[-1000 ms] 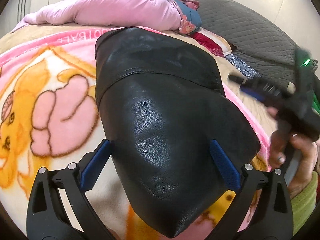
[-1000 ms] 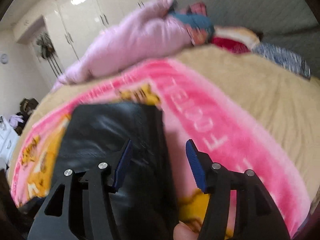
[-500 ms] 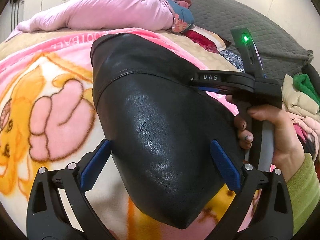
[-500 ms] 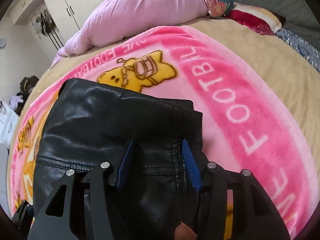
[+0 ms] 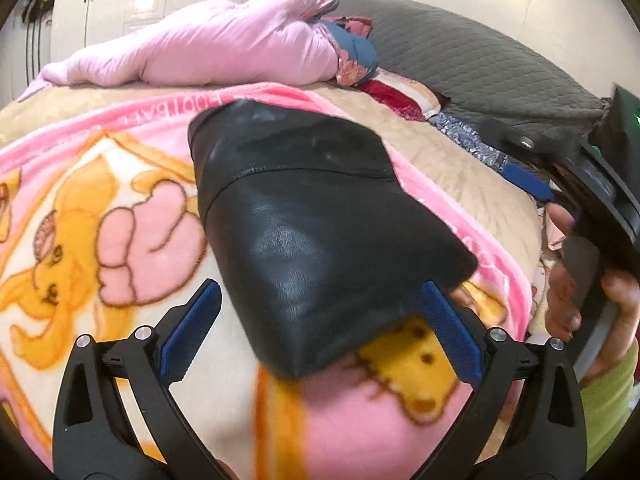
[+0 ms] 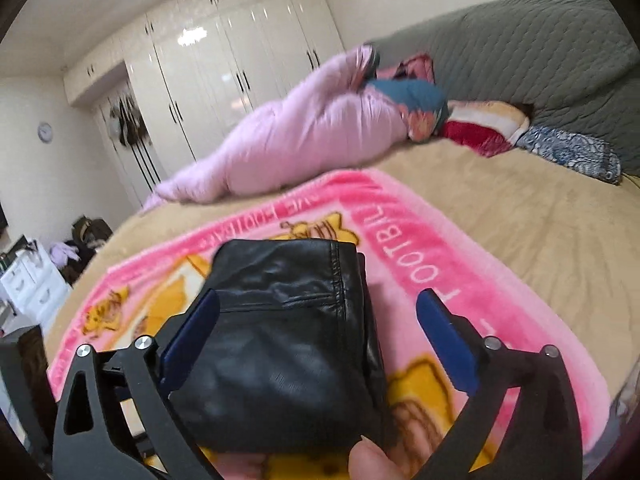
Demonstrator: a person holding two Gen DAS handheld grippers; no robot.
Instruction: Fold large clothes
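Observation:
A black leather garment (image 5: 312,220) lies folded into a compact bundle on a pink cartoon blanket (image 5: 100,240); it also shows in the right wrist view (image 6: 288,332). My left gripper (image 5: 320,332) is open, its blue-padded fingers (image 5: 188,332) on either side of the bundle's near end, not clamping it. My right gripper (image 6: 316,344) is open and hovers above the bundle's edge; in the left wrist view it (image 5: 592,184) is held at the far right, off the garment.
A rolled pink quilt (image 5: 208,48) and pillows (image 6: 484,128) lie at the far side of the bed. A grey quilted headboard (image 6: 540,48) stands behind. White wardrobes (image 6: 224,76) line the wall. Beige bedspread (image 6: 520,232) lies to the right.
My right gripper opened wide, let go of the garment's edge and pulled back to the right. The left gripper drew back a little, so the bundle's near end sits farther away.

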